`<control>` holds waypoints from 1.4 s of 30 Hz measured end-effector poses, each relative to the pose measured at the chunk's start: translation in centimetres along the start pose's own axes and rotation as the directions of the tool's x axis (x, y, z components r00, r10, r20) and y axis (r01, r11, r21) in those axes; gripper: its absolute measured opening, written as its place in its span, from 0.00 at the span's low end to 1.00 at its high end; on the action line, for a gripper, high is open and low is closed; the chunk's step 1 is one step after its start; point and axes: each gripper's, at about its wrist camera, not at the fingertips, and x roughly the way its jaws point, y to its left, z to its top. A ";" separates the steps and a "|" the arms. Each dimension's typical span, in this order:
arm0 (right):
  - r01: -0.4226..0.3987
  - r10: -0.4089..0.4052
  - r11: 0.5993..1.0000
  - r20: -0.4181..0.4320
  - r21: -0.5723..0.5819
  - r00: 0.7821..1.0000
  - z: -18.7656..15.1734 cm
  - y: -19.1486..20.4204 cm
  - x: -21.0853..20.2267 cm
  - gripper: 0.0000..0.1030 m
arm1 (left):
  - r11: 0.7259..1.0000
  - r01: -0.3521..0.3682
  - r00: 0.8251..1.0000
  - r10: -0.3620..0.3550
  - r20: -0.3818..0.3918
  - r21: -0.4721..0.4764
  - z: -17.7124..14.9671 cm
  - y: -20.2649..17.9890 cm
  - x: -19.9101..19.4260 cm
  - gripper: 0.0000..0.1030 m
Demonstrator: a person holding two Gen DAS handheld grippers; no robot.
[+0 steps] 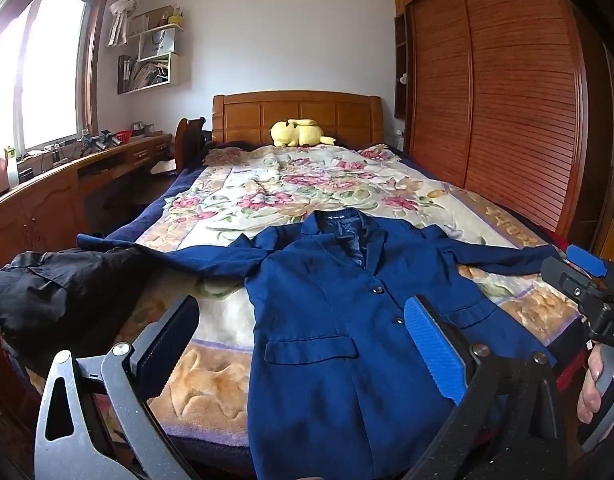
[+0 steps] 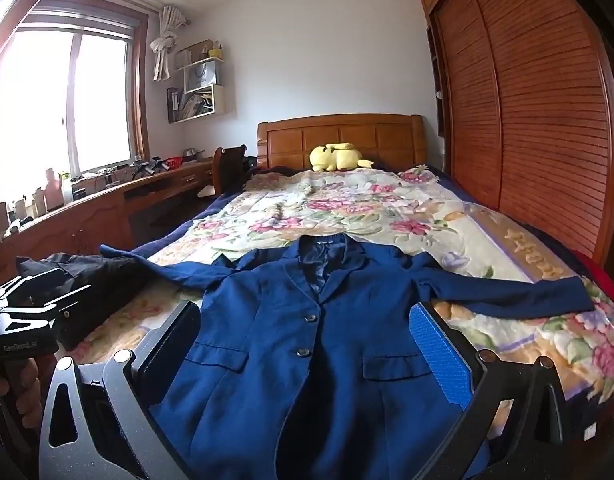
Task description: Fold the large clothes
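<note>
Both claws, left claw (image 1: 303,350) and right claw (image 2: 307,354), hover wide (gripping nothing) just above the blue blazer (image 2: 307,344) spread below.

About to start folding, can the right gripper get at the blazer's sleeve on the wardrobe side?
Probably yes: the right gripper is open and empty, and that sleeve lies flat on the blanket with nothing over it.

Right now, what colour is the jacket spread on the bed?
Dark navy blue jacket, with dark buttons; clearest in the right wrist view.
</note>
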 end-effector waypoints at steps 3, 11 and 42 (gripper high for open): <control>0.000 0.000 1.000 0.003 -0.002 1.000 0.0 0.1 -0.1 1.00 | 1.000 0.001 1.000 -0.001 0.006 -0.002 -0.1 0.1 -0.4 1.00; -0.005 0.005 1.000 0.005 -0.003 1.000 -0.1 0.0 0.1 1.00 | 1.000 -0.003 1.000 0.002 0.015 0.003 -0.2 0.0 -0.5 1.00; -0.010 0.010 1.000 -0.012 0.007 1.000 -0.2 -0.1 0.0 1.00 | 1.000 -0.009 1.000 0.009 -0.004 -0.004 -0.9 0.4 0.3 1.00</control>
